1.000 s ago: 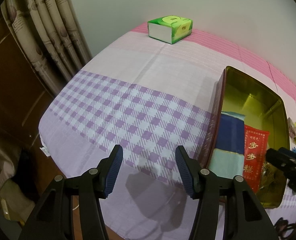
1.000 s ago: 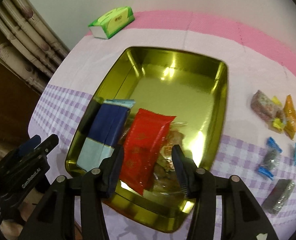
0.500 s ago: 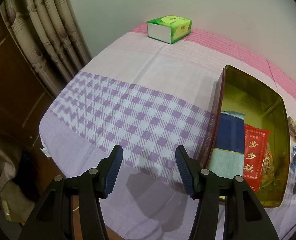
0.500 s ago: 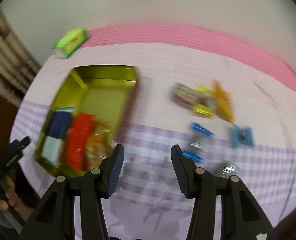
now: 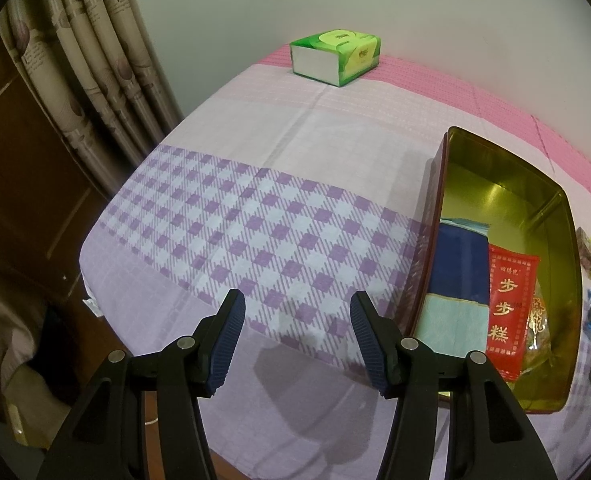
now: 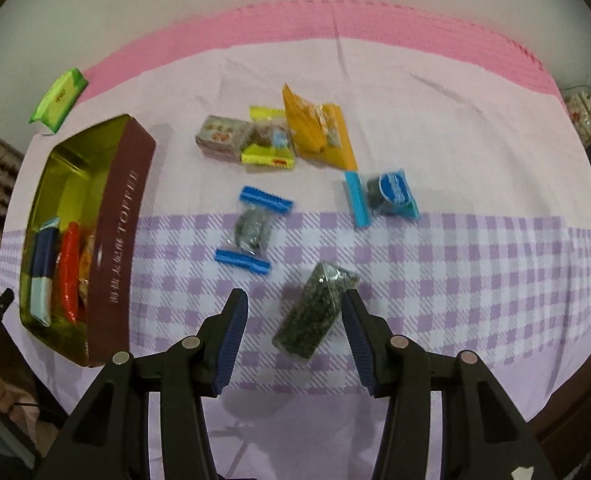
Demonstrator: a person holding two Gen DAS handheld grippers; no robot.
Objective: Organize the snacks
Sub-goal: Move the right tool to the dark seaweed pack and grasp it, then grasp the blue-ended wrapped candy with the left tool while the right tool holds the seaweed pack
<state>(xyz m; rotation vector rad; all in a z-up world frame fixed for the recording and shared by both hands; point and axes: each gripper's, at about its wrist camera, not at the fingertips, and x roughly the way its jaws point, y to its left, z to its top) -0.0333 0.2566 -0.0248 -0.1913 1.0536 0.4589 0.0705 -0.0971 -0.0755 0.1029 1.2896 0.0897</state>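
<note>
Right tongs swing from tin to loose snacks

Right tongs point(image 6: 295, 340), apart and empty, now hover over the dark packet point(image 6: 315, 312) near the table's front edge, having left the tin point(image 6: 119, 240); next pick likely. Left tongs point(image 5: 295, 344) idle, apart.

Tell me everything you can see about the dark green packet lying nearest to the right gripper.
The dark green packet is a long, clear plastic wrapper, apparently filled with dark green, grainy content. It lies flat and tilted on the purple checked part of the tablecloth, sealed and apart from the other snacks. The right gripper is above it with open jaws, one on each side; whether the right pad touches its upper end I cannot tell. The picture is slightly blurred.
</note>
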